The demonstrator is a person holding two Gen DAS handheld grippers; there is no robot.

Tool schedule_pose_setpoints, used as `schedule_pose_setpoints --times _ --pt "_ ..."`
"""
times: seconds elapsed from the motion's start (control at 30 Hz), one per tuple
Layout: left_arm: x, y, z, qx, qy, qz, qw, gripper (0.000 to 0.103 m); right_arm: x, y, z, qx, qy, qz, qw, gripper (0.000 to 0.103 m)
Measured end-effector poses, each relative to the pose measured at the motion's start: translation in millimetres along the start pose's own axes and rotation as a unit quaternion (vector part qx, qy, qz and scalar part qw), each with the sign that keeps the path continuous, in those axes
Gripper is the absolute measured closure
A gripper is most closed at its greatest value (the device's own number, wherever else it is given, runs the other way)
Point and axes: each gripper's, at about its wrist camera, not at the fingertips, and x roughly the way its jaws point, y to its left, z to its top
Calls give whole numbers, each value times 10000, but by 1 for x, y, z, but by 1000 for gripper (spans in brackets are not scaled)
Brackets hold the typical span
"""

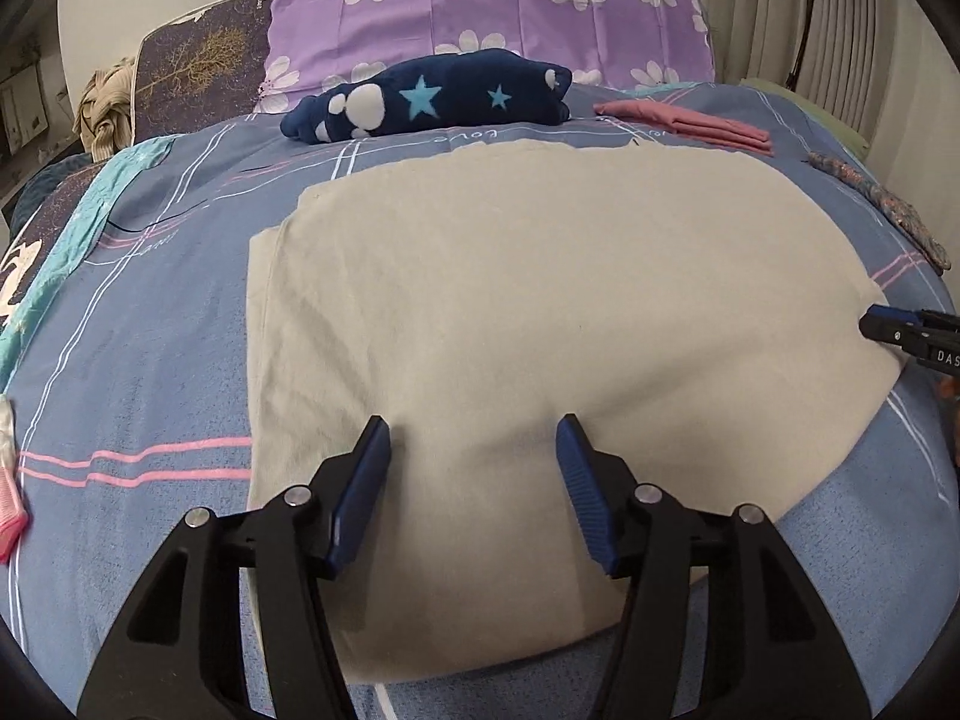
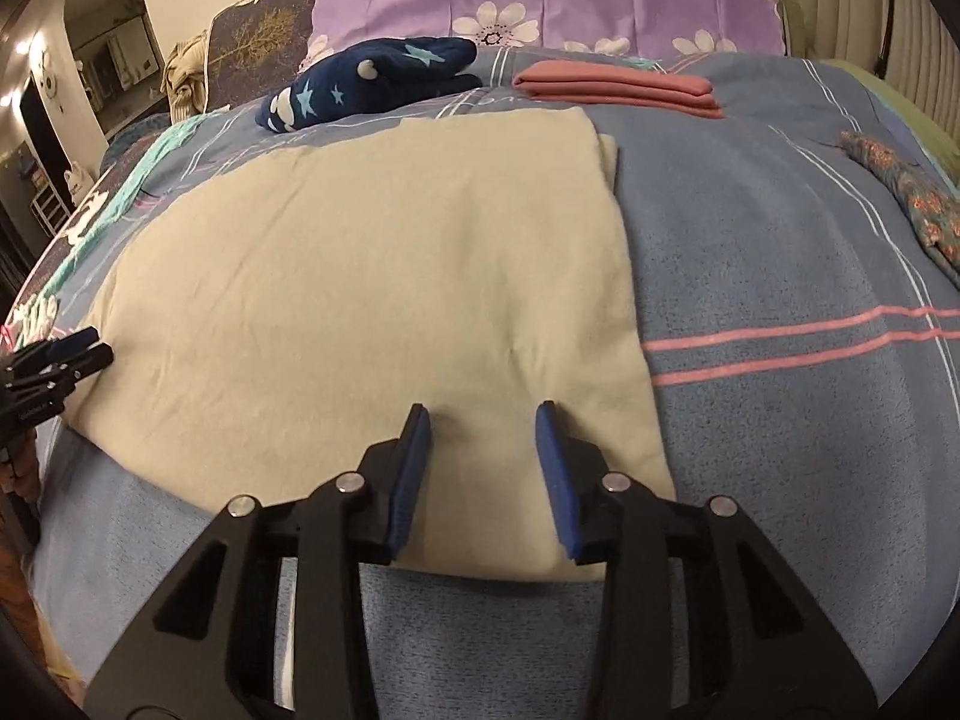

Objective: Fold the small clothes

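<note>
Left gripper [image 1: 474,429] hangs with jaws wide apart over the cream garment [image 1: 540,300], gripping nothing. Right gripper [image 2: 483,414] is parted too, narrower, empty above the same cloth, which lies flat on the blue striped bedspread [image 2: 780,240]. Beyond: a starry navy bundle [image 1: 432,99], folded pink clothes [image 2: 624,87], a purple floral pillow [image 1: 480,6].

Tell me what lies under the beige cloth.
The beige cloth lies flat on the blue striped bedsheet, which shows on every side of it. It looks folded double at its left edge. Anything tucked beneath or between its layers is covered.
</note>
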Motion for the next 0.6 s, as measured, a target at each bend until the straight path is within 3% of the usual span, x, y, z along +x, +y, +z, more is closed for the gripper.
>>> schedule_pose_setpoints --times 0.5,0.6 --pt "-6 4 -1 -171 -85 -117 9997 45 -4 15 4 -142 -18 -555 9984 63" --pt "-9 2 0 -192 -77 -105 9997 45 -11 30 9 -204 -104 -328 9992 63"
